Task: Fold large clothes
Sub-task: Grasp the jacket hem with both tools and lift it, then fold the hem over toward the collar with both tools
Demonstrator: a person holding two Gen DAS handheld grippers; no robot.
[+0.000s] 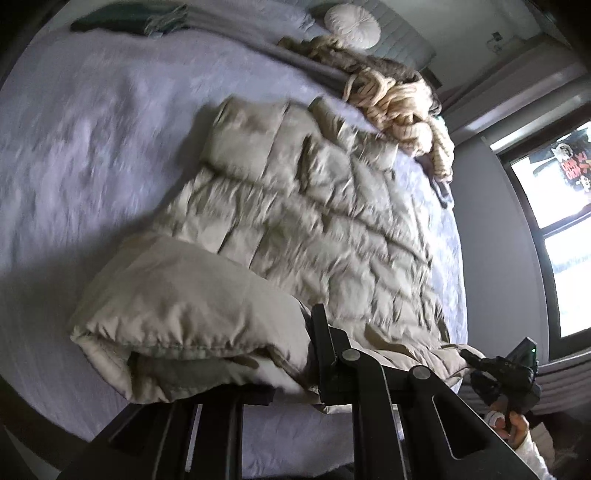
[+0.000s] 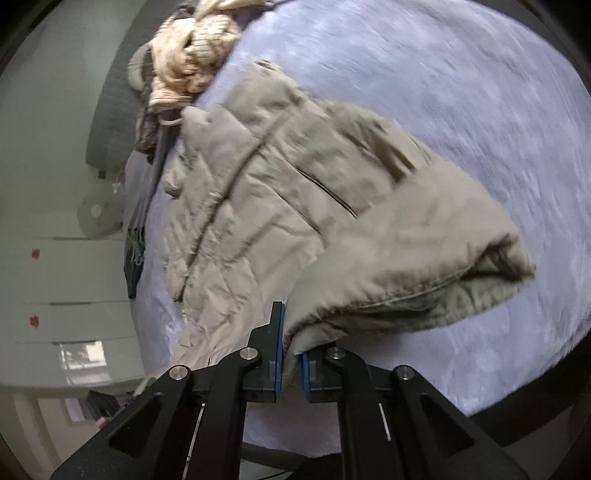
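Note:
A beige quilted puffer jacket (image 1: 295, 206) lies spread on a lavender bedspread (image 1: 92, 147), its near end lifted off the bed. My left gripper (image 1: 299, 373) is shut on the near edge; one black finger (image 1: 321, 332) shows and fabric hides the other. In the left wrist view my right gripper (image 1: 476, 360) pinches the same edge further right, with a hand (image 1: 517, 432) behind it. In the right wrist view the jacket (image 2: 277, 192) hangs from my right gripper (image 2: 291, 354), whose blue pads (image 2: 279, 350) are shut on a fold of the hem.
A cream chunky knit heap (image 1: 399, 107) (image 2: 192, 55) lies at the jacket's far end. A round pillow (image 1: 352, 26) and dark green folded cloth (image 1: 125, 20) sit near the headboard. A window (image 1: 561, 221) and white drawers (image 2: 55, 277) flank the bed.

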